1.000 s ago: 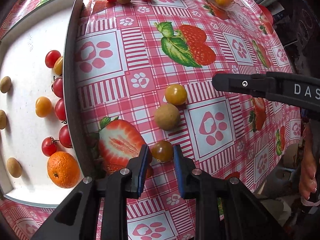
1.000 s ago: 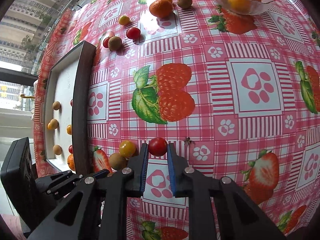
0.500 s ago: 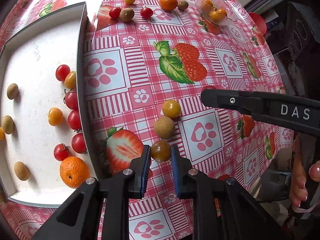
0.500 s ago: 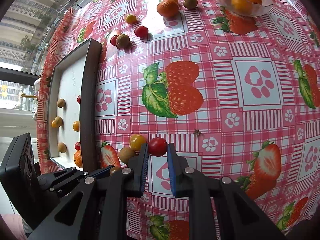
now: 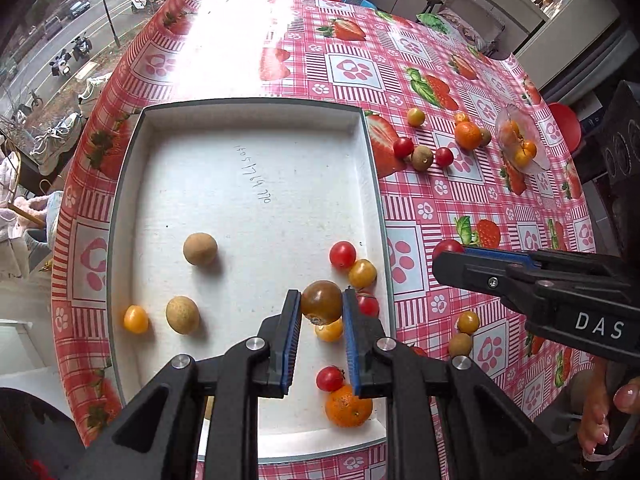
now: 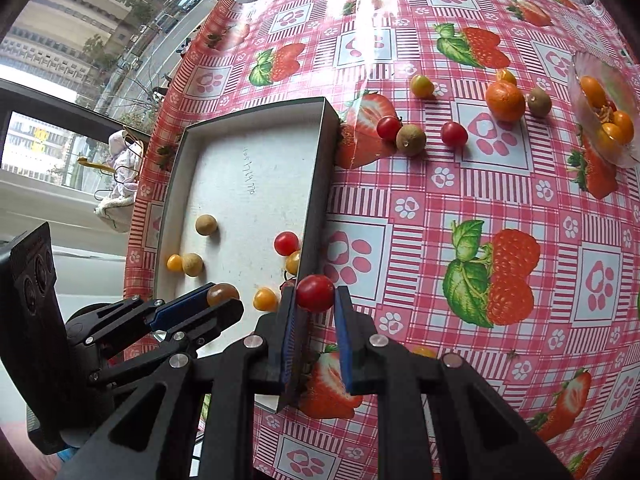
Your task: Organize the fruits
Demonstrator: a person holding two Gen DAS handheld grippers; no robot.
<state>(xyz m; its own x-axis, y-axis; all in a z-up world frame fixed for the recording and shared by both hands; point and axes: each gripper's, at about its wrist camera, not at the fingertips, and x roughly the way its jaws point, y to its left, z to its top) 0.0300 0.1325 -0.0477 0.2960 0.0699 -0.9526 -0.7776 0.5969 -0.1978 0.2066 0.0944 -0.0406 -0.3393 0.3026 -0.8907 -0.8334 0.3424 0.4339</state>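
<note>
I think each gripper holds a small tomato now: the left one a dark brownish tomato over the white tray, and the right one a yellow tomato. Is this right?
Not quite. The right gripper holds a red tomato, not a yellow one; the right wrist view shows it between the fingers. The rest stands: the left gripper holds the dark brownish tomato over the white tray.
</note>
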